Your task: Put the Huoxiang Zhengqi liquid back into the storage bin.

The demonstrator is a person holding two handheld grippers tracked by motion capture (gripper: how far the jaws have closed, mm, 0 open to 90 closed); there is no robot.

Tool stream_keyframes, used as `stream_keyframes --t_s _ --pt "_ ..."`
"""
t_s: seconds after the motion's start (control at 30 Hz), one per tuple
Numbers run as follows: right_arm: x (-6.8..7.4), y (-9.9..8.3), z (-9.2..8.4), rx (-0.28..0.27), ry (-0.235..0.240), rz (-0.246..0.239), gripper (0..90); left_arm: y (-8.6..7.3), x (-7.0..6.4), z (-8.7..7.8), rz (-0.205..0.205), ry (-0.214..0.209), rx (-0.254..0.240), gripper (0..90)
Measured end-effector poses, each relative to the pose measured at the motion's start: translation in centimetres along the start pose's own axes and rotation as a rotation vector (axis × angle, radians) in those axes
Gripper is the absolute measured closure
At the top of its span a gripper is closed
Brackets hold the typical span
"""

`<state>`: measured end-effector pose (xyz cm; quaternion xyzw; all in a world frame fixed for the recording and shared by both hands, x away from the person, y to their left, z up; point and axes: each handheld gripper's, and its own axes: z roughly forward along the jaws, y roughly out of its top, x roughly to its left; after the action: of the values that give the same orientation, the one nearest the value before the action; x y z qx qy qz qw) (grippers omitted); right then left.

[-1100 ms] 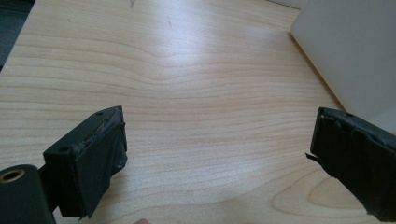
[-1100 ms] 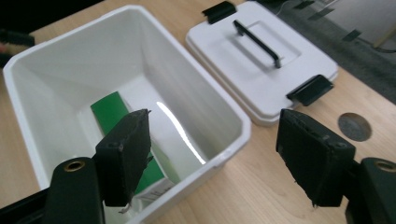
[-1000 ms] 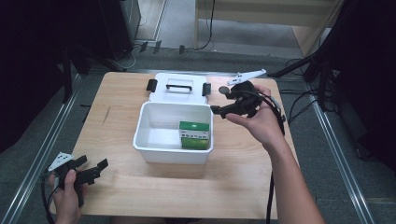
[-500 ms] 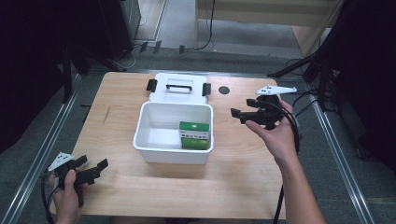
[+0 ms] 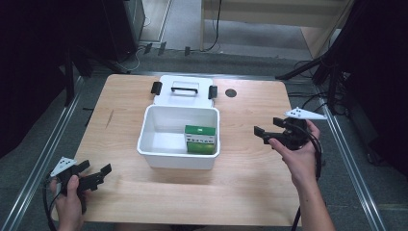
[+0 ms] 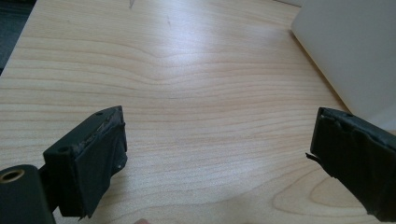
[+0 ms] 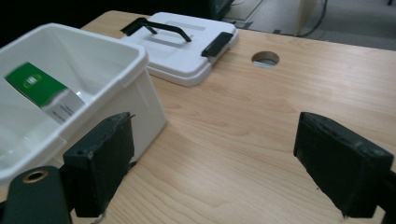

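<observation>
A white plastic bin (image 5: pixel 159 156) stands open in the middle of the wooden table, with a green and white box (image 5: pixel 200 138) lying inside at its right. Its white lid (image 5: pixel 183 98), with a black handle and black clips, lies flat just behind it. My right gripper (image 5: pixel 262 134) is open to the right of the bin, jaws wide apart and empty; its own view shows the bin wall (image 7: pixel 140 88), the green box (image 7: pixel 39 88) and the lid (image 7: pixel 187 44). My left gripper (image 5: pixel 98 174) is open near the front left corner, nothing between its jaws, bin wall (image 6: pixel 350 51) at right.
A round cable hole (image 5: pixel 231 93) sits in the tabletop behind the right gripper, seen too as the hole (image 7: pixel 265 58). Metal rails run along both sides of the table. Dark equipment, stands and cables surround the far edge.
My right gripper has pulled back from over the lid area, moving right and toward the person, and now sits lower beside the bin. The left gripper has stayed put.
</observation>
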<state>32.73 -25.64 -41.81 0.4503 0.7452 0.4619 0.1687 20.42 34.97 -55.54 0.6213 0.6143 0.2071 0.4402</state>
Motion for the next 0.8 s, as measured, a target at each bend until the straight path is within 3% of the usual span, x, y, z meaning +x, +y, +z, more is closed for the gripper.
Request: stream_keyframes --t_s 0.13,0.2,0.33,0.43,0.53,0.8 --pt "-0.7 -1.9 -0.4 -0.010 -0.017 0.031 2.1 0.0 0.0 0.0 0.004 0.005 0.002 4.5" --pt "-1.2 -2.8 -0.7 -0.017 -0.026 0.058 1.7 0.0 -0.1 0.1 0.011 0.004 0.007 4.5" --pt "-1.5 -4.9 -1.1 -0.026 -0.096 0.044 0.0 0.0 -0.2 0.1 0.019 0.010 0.010 4.5" --pt "-1.8 -6.4 -1.4 -0.029 -0.122 0.035 0.0 0.0 -0.2 0.1 0.017 0.011 0.008 4.5" --pt "-2.0 -7.7 -1.7 -0.047 -0.202 0.025 0.0 0.0 -0.2 0.1 0.019 0.014 0.010 4.5" --pt "-3.0 -10.8 -2.8 -0.073 -0.223 0.036 0.0 0.0 -0.3 0.1 0.020 0.016 0.010 4.5"
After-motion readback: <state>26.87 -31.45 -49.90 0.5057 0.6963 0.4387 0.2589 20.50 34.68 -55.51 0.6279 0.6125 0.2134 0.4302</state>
